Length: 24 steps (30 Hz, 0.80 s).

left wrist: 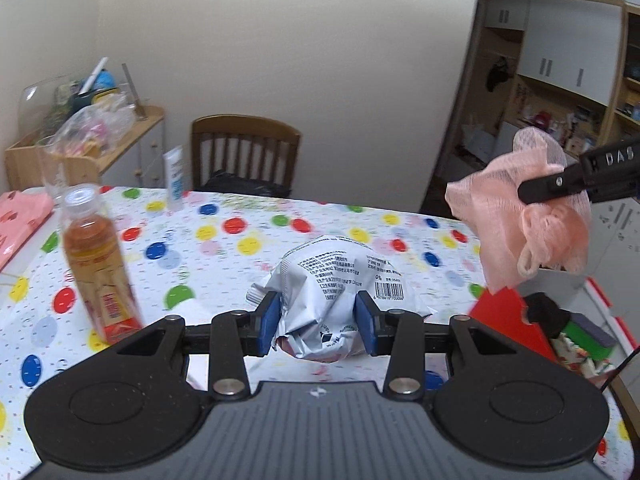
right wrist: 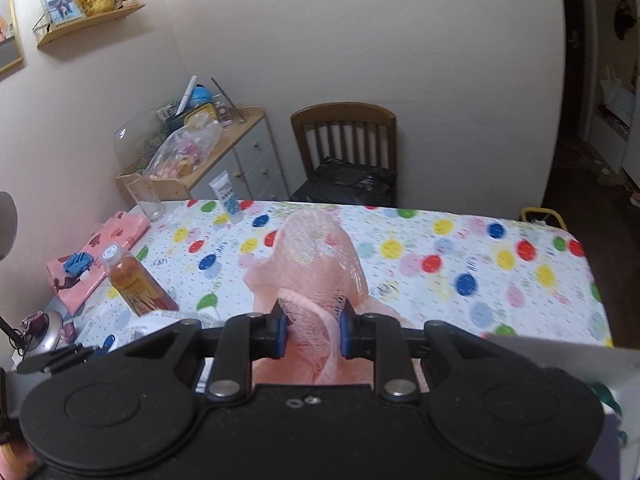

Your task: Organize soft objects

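Observation:
My left gripper (left wrist: 318, 320) is shut on a crumpled silver packet (left wrist: 340, 280) with printed text and a barcode, held just above the polka-dot tablecloth (left wrist: 224, 240). My right gripper (right wrist: 312, 330) is shut on a pink mesh bath sponge (right wrist: 316, 264), held above the table. The sponge also shows in the left wrist view (left wrist: 520, 216) at the right, pinched by the right gripper's black fingers (left wrist: 552, 186). Below it is a red box (left wrist: 508, 316) holding a black item, a green and purple sponge and patterned cloth.
An orange drink bottle (left wrist: 98, 268) stands at the left. A white tube (left wrist: 175, 178) and a clear glass (right wrist: 145, 200) stand near the far edge. A folded pink cloth (right wrist: 96, 256) lies at the left. A wooden chair (left wrist: 244, 152) is behind the table.

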{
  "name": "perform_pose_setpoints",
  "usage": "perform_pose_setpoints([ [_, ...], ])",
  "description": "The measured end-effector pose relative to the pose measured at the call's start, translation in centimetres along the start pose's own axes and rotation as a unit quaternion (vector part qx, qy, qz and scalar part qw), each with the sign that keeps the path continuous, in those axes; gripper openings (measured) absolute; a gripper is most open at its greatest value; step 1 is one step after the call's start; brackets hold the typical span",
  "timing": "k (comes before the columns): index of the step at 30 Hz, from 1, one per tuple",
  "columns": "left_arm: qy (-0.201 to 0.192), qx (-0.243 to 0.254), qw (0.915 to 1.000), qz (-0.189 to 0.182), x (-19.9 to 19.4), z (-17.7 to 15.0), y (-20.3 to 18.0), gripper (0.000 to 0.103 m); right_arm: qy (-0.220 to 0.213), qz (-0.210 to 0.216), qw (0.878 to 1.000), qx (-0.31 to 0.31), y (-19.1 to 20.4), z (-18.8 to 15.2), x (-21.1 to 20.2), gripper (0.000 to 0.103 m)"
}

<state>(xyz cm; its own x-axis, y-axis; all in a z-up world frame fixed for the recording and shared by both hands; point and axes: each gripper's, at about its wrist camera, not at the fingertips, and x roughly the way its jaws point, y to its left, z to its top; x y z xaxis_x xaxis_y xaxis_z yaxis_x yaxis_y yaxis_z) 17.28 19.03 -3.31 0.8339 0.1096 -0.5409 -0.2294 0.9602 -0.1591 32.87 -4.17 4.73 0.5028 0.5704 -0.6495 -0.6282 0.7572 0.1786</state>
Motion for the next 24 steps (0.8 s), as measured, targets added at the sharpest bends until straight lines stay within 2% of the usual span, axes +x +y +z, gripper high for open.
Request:
perform_pose_setpoints([
  [13,0.017,0.040,0.9971,-0.062,-0.4,-1.0,-10.7,0.040,0.000,-0.033,0.998,0.054,-9.2,-5.6,-6.7,0.023],
  [24,0.042,0.083,0.9898,-0.108,0.6,-2.9,-19.6,0.040,-0.006,-0.063,0.994,0.093,-16.8,-9.1,-10.4,0.023],
])
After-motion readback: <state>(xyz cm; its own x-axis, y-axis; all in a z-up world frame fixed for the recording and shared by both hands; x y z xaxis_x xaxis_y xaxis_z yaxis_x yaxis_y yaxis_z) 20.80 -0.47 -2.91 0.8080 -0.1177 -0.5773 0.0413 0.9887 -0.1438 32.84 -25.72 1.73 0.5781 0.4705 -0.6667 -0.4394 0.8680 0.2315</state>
